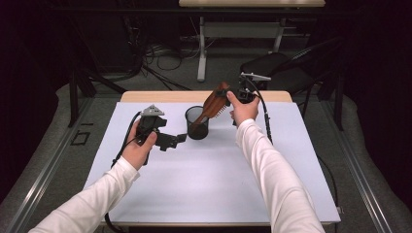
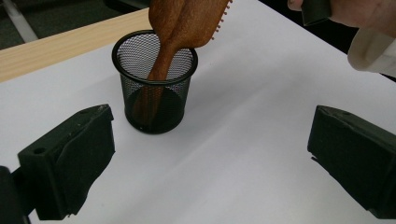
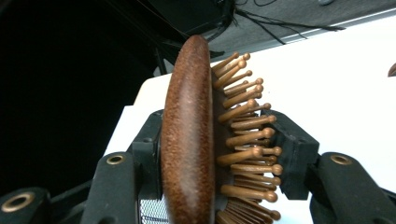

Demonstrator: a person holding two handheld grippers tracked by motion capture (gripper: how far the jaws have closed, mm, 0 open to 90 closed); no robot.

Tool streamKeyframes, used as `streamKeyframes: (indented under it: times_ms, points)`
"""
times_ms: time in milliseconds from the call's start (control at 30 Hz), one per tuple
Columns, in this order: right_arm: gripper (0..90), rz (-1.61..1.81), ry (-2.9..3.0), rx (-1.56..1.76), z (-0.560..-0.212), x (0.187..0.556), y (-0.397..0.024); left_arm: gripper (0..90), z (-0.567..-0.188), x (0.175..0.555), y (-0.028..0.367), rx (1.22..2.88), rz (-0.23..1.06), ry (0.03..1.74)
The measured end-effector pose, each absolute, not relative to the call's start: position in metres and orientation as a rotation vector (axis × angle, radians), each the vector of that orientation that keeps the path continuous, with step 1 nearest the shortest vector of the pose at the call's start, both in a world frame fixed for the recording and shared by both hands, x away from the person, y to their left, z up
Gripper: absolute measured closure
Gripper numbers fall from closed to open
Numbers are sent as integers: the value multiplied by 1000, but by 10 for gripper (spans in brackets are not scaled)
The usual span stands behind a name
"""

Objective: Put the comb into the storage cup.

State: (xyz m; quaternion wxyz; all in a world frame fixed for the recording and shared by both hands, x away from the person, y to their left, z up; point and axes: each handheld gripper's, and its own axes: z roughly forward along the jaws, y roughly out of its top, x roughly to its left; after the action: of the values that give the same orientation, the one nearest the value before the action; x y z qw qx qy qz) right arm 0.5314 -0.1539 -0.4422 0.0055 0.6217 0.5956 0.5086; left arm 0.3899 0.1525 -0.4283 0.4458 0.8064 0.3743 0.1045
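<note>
Hairbrush [image 1: 214,104] first: reddish-brown wood with a speckled, matte finish, an oval head and rows of wooden pins tipped with little balls. In the right gripper view you look at it edge-on, rounded back to the left, pins [image 3: 243,135] sticking out to the right. It's tilted, handle end down inside the mesh cup [image 1: 197,123], head up and leaning toward the right tool [image 1: 232,97], which is clamped on the head: one pad on the smooth back, the other against the pins.

Left tool [image 1: 176,139] has its jaws spread wide apart with nothing between them, sitting just beside the cup and pointed at it.

Counter [image 1: 204,179] is covered by a plain white sheet, with a strip of light wood showing along the far edge. Behind it the room is dark: grey floor, loose black cables [image 1: 160,60], the legs of another table [image 1: 201,48] and a dark chair [image 1: 277,68].

Cup itself is black wire mesh, round, standing upright near the far middle of the sheet, and the brush handle shows through the mesh.
</note>
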Motion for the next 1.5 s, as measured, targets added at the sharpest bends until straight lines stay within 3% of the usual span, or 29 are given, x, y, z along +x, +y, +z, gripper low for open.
streamKeyframes:
  times_ms: [467, 700, 1500]
  points:
    - [435, 1614, 1859, 1951, -444, 530, -153, 7, -430, 390, 152, 2004, 257, 925]
    - [386, 1617, 1849, 1938, -443, 530, -153, 7, -431, 390, 153, 2000, 255, 930]
    - [40, 1556, 1864, 1820, -432, 524, -155, 7, -433, 392, 152, 1997, 254, 937]
